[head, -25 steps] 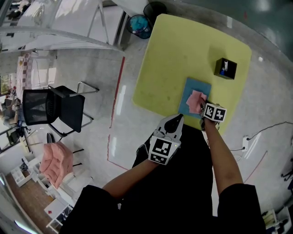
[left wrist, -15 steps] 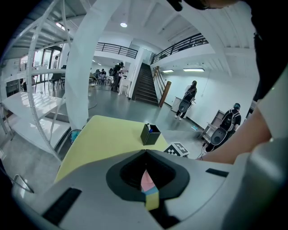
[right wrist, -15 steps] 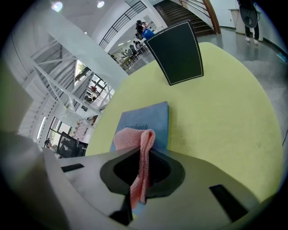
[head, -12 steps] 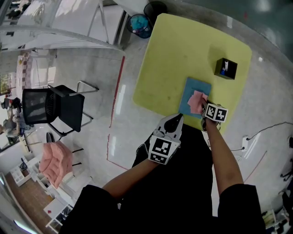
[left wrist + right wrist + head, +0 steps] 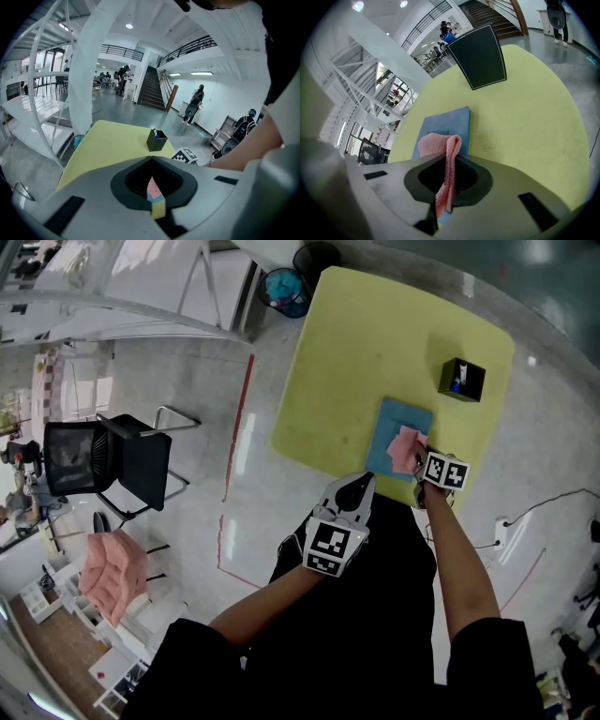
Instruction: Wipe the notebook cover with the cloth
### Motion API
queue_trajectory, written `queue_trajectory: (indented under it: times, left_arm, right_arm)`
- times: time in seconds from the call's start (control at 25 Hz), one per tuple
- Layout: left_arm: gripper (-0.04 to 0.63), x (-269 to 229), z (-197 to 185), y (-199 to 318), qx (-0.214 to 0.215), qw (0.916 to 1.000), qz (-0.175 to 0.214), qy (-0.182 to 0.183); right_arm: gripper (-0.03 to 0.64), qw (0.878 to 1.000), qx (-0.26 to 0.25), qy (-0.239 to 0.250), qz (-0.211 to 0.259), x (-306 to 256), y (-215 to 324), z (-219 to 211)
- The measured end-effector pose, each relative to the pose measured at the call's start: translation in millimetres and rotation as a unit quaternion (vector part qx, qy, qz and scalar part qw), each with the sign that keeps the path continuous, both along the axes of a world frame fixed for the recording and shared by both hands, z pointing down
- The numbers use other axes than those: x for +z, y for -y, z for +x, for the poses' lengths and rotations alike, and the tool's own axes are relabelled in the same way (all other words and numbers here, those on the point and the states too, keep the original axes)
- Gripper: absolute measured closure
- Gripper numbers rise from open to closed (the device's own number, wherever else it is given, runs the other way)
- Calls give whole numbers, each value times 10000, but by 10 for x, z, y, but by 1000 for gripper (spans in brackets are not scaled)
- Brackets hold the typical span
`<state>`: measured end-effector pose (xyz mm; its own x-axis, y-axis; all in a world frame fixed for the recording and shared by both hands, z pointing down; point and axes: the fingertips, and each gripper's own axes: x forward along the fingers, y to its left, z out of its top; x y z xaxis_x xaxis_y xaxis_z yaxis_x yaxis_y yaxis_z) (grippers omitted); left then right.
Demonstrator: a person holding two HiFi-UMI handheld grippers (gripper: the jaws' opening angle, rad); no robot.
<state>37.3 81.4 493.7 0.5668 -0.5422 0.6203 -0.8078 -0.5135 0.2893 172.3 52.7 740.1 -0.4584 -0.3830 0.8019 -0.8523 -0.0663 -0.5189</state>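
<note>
**While the right gripper pinched the cloth, the left stayed off the table**

Where the yellow-green table came closest to the person, the blue rectangular notebook lay flat on it, right of centre, its near short edge close to the table's near edge. Its long axis ran from near to far and leaned a little to the right at the far end. In the right gripper view the word printed on the cover read upright from the near side.

The right gripper had its jaws closed tight on a fold of the pink knitted cloth. From that pinch the cloth arched forward and rested on the near right part of the cover.

The left gripper was held off the table, just short of its near edge and left of the notebook, pointing towards the far side. Its jaws met with nothing between them.

A small black open-topped box stood on the far right of the table, well apart from the notebook.
</note>
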Motion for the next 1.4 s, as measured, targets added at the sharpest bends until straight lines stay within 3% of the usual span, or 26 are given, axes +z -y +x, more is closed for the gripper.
queue_trajectory:
  times: [0.44, 0.8, 1.16, 1.4]
  left_arm:
    - [592, 51, -56, -21, 19, 10000, -7, -20]
    - [592, 11, -344, 23, -274, 9996, -29, -23]
    - [592, -100, -438, 25, -193, 9994, 168, -232]
    - [592, -213, -653, 79, -255, 9985, 371, -326]
  right_arm:
    - [581, 9999, 123, -83, -39, 32, -33, 87]
    - [581, 9996, 183, -234, -30, -3, -49, 138]
    - [580, 9981, 466, -130, 392, -421, 1, 113]
    - [580, 9945, 470, 285, 894, -939, 156, -362]
